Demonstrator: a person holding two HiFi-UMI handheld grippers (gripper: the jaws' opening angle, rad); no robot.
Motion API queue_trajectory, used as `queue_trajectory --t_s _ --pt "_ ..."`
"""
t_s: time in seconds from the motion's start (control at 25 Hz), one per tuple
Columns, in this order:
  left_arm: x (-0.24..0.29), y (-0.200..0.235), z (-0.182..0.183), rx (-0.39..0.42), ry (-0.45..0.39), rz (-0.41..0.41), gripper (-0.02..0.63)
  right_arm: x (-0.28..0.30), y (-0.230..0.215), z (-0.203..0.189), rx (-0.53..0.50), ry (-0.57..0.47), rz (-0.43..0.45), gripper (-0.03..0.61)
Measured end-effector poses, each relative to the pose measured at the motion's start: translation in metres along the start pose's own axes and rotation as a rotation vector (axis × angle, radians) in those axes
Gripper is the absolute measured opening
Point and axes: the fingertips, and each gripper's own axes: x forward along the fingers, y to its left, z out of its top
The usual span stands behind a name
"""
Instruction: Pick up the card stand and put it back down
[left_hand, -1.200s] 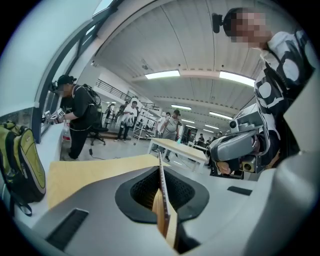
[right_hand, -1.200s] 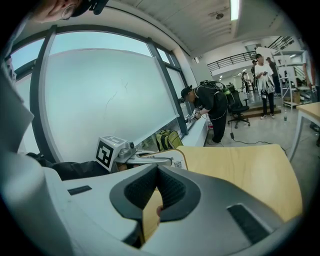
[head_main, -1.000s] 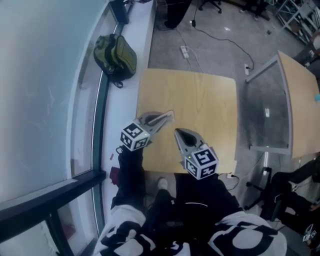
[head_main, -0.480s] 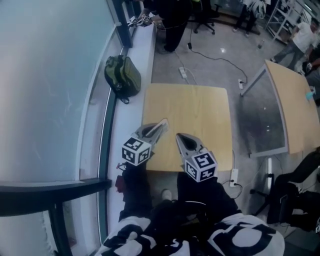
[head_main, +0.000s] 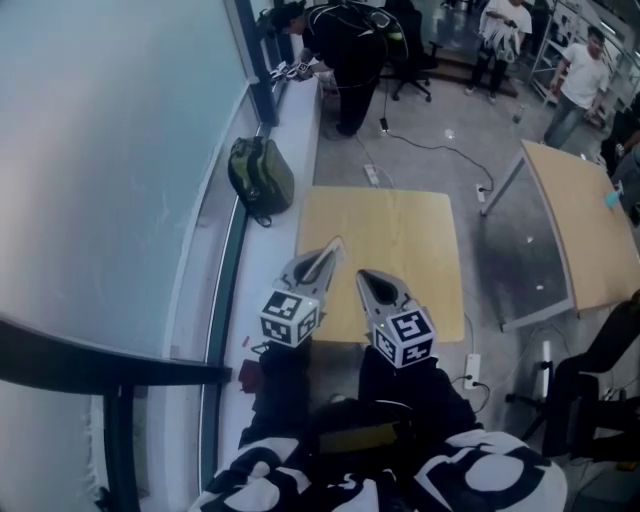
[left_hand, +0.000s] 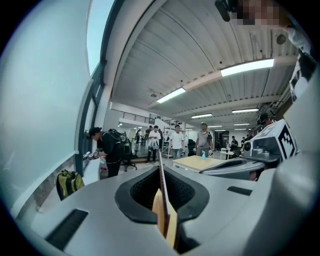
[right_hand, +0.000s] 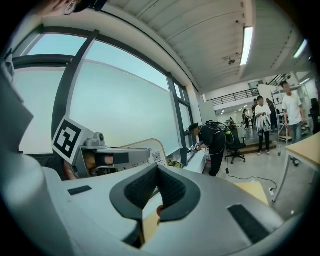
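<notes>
We noted the left tongs clamped on the stand, held clear of the surface, right tongs closed empty; pick-up done, set-down remained.

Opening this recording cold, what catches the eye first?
Two grey handheld grippers with marker cubes hang above a light wooden table. The left gripper is shut on a thin beige card stand with a printed code, and the right gripper is shut on nothing beside it. An olive-green backpack lies on the white window ledge, upper left in the head view.
</notes>
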Motion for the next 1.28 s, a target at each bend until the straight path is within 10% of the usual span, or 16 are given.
queue_trajectory --t_s 0.68,1.28 --pt "-0.058 -0.012 0.003 0.008 -0.043 0.365 0.021 -0.040 0.010 0.015 -0.011 -0.041 -0.113 0.015" --pt "-0.065 -0.021 0.014 0.007 -0.115 0.324 0.021 -0.038 0.015 0.013 -0.009 -0.038 -0.112 0.015"
